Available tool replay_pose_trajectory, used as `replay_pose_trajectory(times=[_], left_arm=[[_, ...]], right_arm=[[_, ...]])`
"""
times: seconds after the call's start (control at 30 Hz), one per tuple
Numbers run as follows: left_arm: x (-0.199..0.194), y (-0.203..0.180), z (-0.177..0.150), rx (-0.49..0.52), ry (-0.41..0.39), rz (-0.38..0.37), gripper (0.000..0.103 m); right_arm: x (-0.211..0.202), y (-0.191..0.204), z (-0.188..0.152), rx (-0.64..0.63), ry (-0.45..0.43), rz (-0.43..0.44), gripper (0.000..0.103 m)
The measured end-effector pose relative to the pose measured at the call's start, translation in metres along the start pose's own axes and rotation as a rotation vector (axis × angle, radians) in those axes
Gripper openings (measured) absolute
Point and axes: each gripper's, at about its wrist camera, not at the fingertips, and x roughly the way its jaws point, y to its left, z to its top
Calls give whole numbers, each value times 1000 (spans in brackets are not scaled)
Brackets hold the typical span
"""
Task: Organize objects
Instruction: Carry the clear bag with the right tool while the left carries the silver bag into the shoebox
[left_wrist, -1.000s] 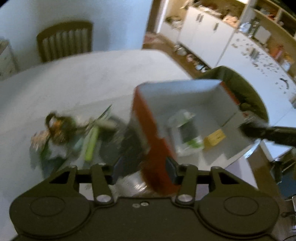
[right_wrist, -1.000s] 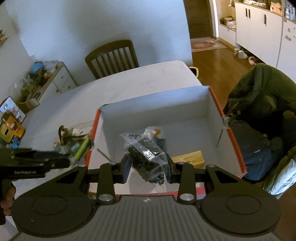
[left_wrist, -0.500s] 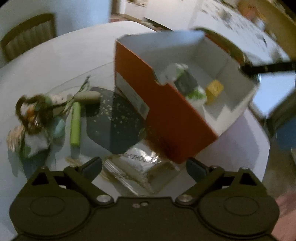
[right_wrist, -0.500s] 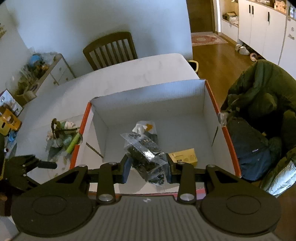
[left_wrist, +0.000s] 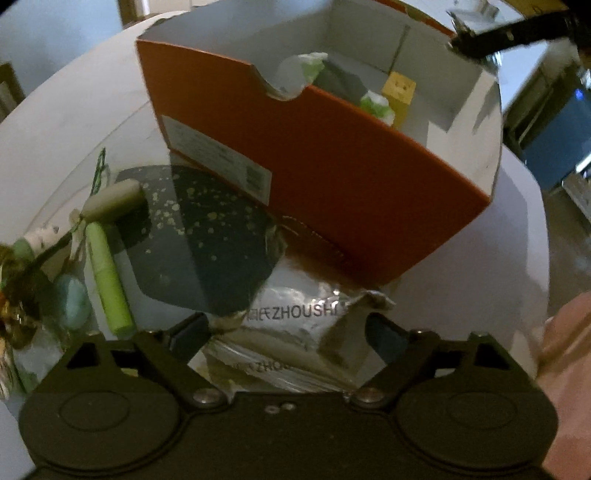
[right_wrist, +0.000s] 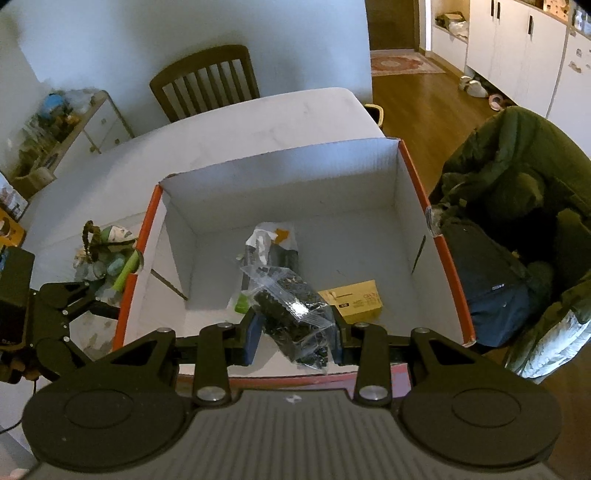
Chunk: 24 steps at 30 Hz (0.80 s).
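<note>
An open orange box (right_wrist: 448, 258) with a white inside stands on the white table (right_wrist: 236, 125); it also shows in the left wrist view (left_wrist: 332, 155). My right gripper (right_wrist: 293, 334) is shut on a clear bag of dark bits (right_wrist: 291, 314), held above the box's near edge. Inside lie a yellow carton (right_wrist: 351, 301) and a plastic packet (right_wrist: 266, 240). My left gripper (left_wrist: 288, 332) is open around a silver foil packet (left_wrist: 295, 321) lying on the table by the box's orange wall.
Left of the box lie a green stick (left_wrist: 109, 284), a dark clear sheet (left_wrist: 199, 240) and a toy bundle (right_wrist: 101, 251). A wooden chair (right_wrist: 205, 79) stands behind the table. A chair with a dark green jacket (right_wrist: 517, 206) is at the right.
My left gripper has opened, swung down and closed in on the silver foil packet beside the box. My right gripper has risen slightly over the box, still holding the bag.
</note>
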Motion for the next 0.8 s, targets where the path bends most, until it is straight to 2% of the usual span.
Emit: replay_pose_trajectory(times=[0.23,0.43,0.63,0.8], left_arm=[[-3,0,2,-9,-27,-3,57],[-10,5,-4,-140,-50,-2,50],[-32,7,-1,-278,-76,16,49],[-63,4,4,-371,-111,73,49]], right_arm=[[5,0,5,18,7,-7,36],[10,-1,7,23,8,2,36],[16,-4,9,26,14,12,36],[21,-11,11,28,9,20,36]])
